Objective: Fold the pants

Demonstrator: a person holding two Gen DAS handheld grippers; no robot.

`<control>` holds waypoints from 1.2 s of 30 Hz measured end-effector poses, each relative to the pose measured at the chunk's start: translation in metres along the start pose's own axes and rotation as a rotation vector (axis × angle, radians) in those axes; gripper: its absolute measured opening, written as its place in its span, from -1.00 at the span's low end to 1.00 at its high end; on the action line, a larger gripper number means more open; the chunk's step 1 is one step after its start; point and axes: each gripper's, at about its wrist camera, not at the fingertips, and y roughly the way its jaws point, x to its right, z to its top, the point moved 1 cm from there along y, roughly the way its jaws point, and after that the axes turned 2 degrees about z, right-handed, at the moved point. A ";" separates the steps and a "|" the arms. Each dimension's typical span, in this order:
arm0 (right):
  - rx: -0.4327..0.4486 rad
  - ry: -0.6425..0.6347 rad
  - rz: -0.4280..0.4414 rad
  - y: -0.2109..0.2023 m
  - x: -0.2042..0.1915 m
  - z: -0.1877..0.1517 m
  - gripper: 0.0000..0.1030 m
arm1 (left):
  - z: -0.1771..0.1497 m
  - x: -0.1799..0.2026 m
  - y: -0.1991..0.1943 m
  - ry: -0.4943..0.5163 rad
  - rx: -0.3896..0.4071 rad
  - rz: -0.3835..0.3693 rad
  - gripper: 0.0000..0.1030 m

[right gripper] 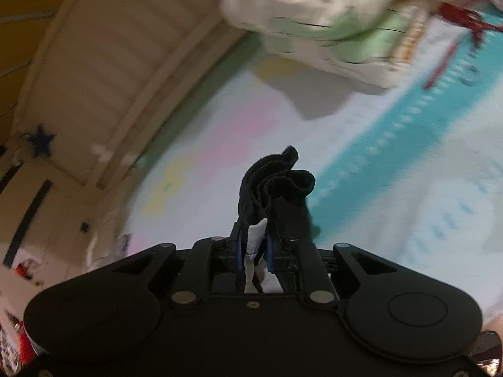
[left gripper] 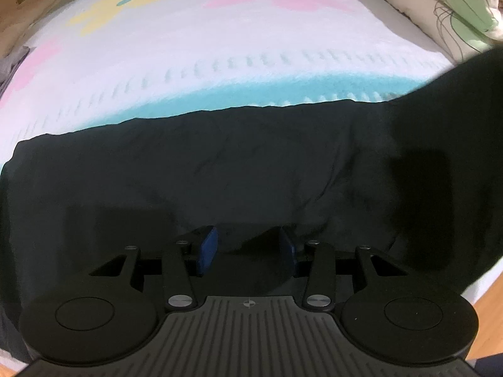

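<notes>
Evidently the fold is under way. The dark, almost black soft-fabric pants lie spread as a wide band across the lower half of the left wrist view, on a white bedspread with pink, yellow and turquoise patches. At the right of that frame a part of the cloth rises off the bed towards the upper right corner.

The left gripper points down at the cloth, its blue pads standing moderately apart with a low ridge of fabric between them; whether they press on it I cannot tell.

The right gripper has its jaws drawn narrow, clamped on a bunched edge of the pants with a white label caught in the pinch. The background there is blurred, so the lifted end seems in transit above the bedspread.

Next, I judge, the raised end must be carried over and laid squarely on the flat part, while the left side stays anchored.

A cream pillow with green leaf print sits at the upper right, and a beige slatted headboard stands at the upper left in the right wrist view. Neither seems to block the path.
</notes>
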 end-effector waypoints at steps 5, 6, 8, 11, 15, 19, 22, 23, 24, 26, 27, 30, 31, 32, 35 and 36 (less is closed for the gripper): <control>-0.028 -0.070 0.089 0.014 -0.056 -0.008 -0.57 | 0.001 -0.013 -0.004 -0.058 -0.014 -0.025 -0.18; -0.037 -0.084 0.106 0.019 -0.067 -0.011 -0.57 | 0.001 -0.018 -0.007 -0.076 -0.014 -0.017 -0.18; -0.057 -0.099 0.135 0.030 -0.084 -0.018 -0.57 | 0.000 -0.034 -0.017 -0.114 0.008 0.000 -0.18; -0.103 -0.123 0.168 0.052 -0.109 -0.031 -0.57 | -0.003 -0.067 -0.036 -0.187 0.052 0.069 -0.18; -0.179 -0.168 0.190 0.092 -0.139 -0.055 -0.57 | -0.012 -0.120 -0.062 -0.303 0.117 0.147 -0.18; -0.282 -0.213 0.177 0.138 -0.167 -0.089 -0.57 | -0.027 -0.171 -0.079 -0.424 0.156 0.197 -0.18; -0.348 -0.271 0.163 0.170 -0.188 -0.116 -0.57 | -0.040 -0.202 -0.085 -0.492 0.155 0.215 -0.18; -0.371 -0.288 0.160 0.180 -0.194 -0.127 -0.57 | -0.044 -0.211 -0.085 -0.515 0.151 0.218 -0.18; -0.399 -0.302 0.155 0.191 -0.200 -0.137 -0.57 | -0.046 -0.217 -0.083 -0.534 0.147 0.220 -0.18; -0.442 -0.336 0.141 0.208 -0.211 -0.157 -0.57 | -0.051 -0.235 -0.082 -0.561 0.139 0.227 -0.18; -0.456 -0.363 0.131 0.213 -0.216 -0.167 -0.57 | -0.052 -0.242 -0.081 -0.569 0.136 0.232 -0.18; -0.515 -0.446 0.100 0.230 -0.224 -0.196 -0.57 | -0.058 -0.256 -0.080 -0.590 0.128 0.242 -0.17; -0.540 -0.463 0.087 0.236 -0.223 -0.205 -0.56 | -0.060 -0.261 -0.079 -0.599 0.125 0.240 -0.17; -0.560 -0.476 0.079 0.237 -0.222 -0.214 -0.50 | -0.062 -0.265 -0.077 -0.606 0.123 0.239 -0.17; -0.554 -0.446 0.102 0.232 -0.215 -0.219 -0.22 | -0.065 -0.271 -0.080 -0.618 0.126 0.242 -0.17; -0.546 -0.429 0.121 0.229 -0.214 -0.216 -0.05 | -0.067 -0.271 -0.081 -0.619 0.130 0.244 -0.17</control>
